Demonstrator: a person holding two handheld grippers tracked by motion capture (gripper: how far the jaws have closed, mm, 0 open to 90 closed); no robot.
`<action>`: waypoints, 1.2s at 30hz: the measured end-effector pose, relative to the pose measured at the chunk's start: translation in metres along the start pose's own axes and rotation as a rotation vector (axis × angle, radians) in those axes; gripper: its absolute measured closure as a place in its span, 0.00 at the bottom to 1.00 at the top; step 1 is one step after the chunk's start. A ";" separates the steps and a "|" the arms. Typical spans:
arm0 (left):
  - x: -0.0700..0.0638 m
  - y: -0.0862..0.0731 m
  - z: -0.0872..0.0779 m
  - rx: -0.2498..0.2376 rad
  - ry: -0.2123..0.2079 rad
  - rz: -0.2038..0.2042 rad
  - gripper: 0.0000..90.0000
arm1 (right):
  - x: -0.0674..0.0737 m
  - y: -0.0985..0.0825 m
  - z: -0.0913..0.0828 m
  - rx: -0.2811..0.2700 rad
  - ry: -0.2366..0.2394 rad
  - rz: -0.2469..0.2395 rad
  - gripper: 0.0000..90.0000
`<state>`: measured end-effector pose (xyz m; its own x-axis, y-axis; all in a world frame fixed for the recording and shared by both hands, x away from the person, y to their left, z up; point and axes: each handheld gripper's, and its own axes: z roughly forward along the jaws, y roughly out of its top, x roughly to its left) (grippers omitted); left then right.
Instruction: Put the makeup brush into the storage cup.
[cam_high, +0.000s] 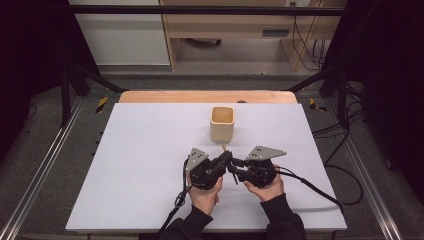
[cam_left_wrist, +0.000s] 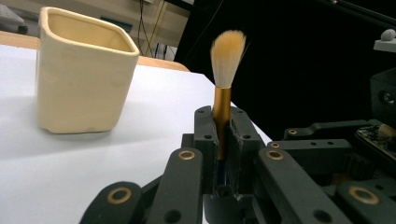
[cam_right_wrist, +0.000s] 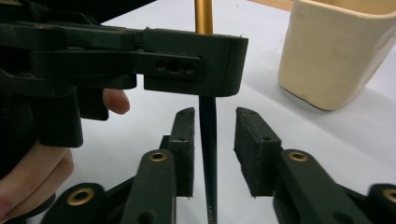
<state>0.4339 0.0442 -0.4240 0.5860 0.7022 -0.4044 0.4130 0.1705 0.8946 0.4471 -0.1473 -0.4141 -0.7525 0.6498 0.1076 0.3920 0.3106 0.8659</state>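
So the left hand-held gripper (cam_left_wrist: 223, 135) is clamped tight on a makeup-type brush with a gold metal ferrule, fluffy tan bristles and a dark blue handle (cam_left_wrist: 222, 100), holding it upright with the bristles poking up above the jaws. The right hand-held gripper (cam_right_wrist: 214, 147) sits right next to it with its jaws spread, the brush's dark handle running down between them without being squeezed. The cream square ceramic cup (cam_high: 222, 123) stands on the white worktop (cam_high: 140, 165) just past both grippers.
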 end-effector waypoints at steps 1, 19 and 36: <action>0.000 0.000 0.000 0.001 0.000 0.001 0.92 | 0.000 0.000 0.000 0.000 -0.001 0.005 0.82; 0.005 0.005 0.000 0.021 -0.032 0.013 0.77 | 0.001 0.000 -0.001 0.005 0.010 0.011 0.93; 0.035 0.038 -0.039 0.069 -0.019 0.168 0.43 | -0.008 0.005 -0.004 -0.019 -0.055 0.021 0.93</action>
<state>0.4432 0.1022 -0.3971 0.6637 0.7035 -0.2543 0.3549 0.0032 0.9349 0.4530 -0.1531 -0.4083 -0.7140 0.6931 0.0991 0.3964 0.2835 0.8732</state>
